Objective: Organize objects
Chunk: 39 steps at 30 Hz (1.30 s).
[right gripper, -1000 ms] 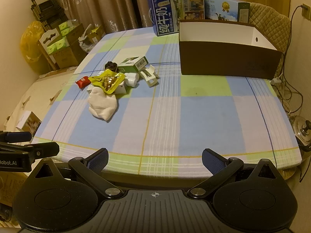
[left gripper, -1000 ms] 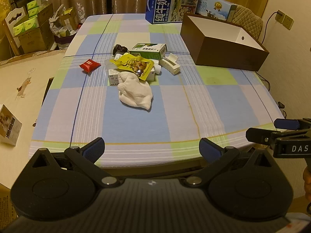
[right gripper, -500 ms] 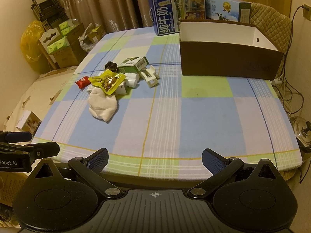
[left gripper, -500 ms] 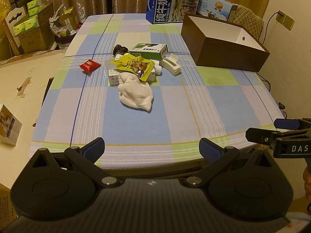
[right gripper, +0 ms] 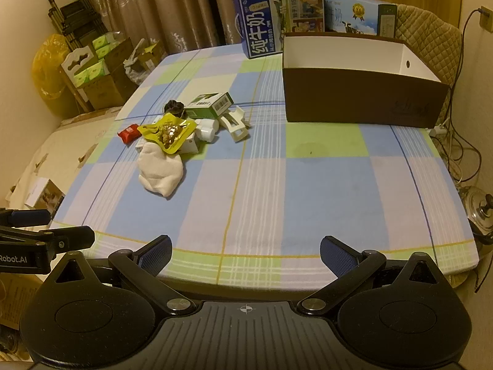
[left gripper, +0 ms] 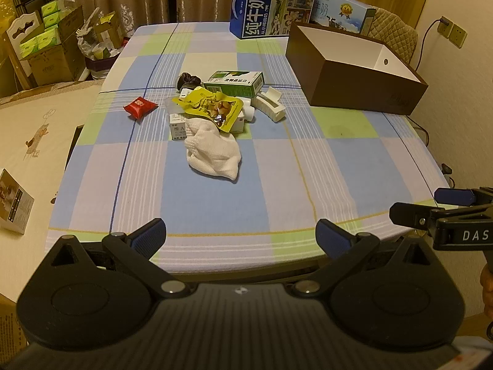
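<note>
Barely anything has changed over the last second: we're still hanging back at the near edge, left gripper (left gripper: 240, 236) and right gripper (right gripper: 245, 254) both spread wide and empty, so sorting hasn't begun. The pile (left gripper: 215, 114) sits mid-table, left of the brown box (right gripper: 360, 101). The white cloth (left gripper: 214, 149) and yellow pouch (left gripper: 212, 108) cover small boxes we can't identify.

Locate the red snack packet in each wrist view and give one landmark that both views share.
Left wrist view: the red snack packet lies left of centre, at the left edge of the clutter pile, left of the yellow pouch.
Right wrist view: the red snack packet lies left of centre, beside the same pouch.
Shared landmark: the brown box at the table's far right.
</note>
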Each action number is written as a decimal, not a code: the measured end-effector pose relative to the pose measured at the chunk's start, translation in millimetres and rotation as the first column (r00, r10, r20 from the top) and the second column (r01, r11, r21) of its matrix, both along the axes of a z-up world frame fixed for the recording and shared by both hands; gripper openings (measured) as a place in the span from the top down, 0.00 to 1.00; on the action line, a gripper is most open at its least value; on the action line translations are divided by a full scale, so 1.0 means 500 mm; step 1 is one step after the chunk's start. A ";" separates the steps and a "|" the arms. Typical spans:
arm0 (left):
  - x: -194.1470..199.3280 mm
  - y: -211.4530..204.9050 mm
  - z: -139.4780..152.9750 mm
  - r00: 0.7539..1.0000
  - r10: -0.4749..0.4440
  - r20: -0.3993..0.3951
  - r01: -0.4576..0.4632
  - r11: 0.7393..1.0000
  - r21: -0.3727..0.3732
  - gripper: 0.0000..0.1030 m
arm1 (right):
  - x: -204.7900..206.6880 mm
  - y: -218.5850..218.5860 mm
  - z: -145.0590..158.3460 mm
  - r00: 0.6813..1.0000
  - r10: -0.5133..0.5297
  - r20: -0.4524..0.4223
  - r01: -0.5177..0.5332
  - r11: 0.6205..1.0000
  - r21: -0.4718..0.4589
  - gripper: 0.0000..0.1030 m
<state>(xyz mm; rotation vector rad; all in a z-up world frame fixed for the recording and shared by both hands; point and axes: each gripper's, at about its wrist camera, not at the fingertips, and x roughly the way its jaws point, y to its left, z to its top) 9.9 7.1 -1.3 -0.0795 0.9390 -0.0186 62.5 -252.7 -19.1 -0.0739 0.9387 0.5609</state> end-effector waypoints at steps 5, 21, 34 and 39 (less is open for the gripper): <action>0.005 0.001 0.000 1.000 0.003 -0.002 -0.003 1.000 0.000 0.01 | 0.008 0.001 0.000 1.000 0.002 -0.002 -0.002 1.000 -0.002 0.02; 0.050 -0.006 0.000 1.000 0.015 -0.004 -0.015 1.000 0.006 0.01 | 0.049 0.011 -0.002 1.000 0.022 0.002 -0.022 1.000 -0.002 0.02; 0.095 -0.009 -0.013 0.998 0.050 -0.027 -0.050 0.999 0.006 0.01 | 0.100 0.017 -0.013 0.999 0.050 -0.012 -0.050 0.999 -0.006 0.02; 0.119 -0.015 -0.017 0.997 0.063 -0.033 -0.063 0.998 0.005 0.01 | 0.129 0.013 -0.016 0.998 0.060 -0.020 -0.060 0.998 -0.007 0.02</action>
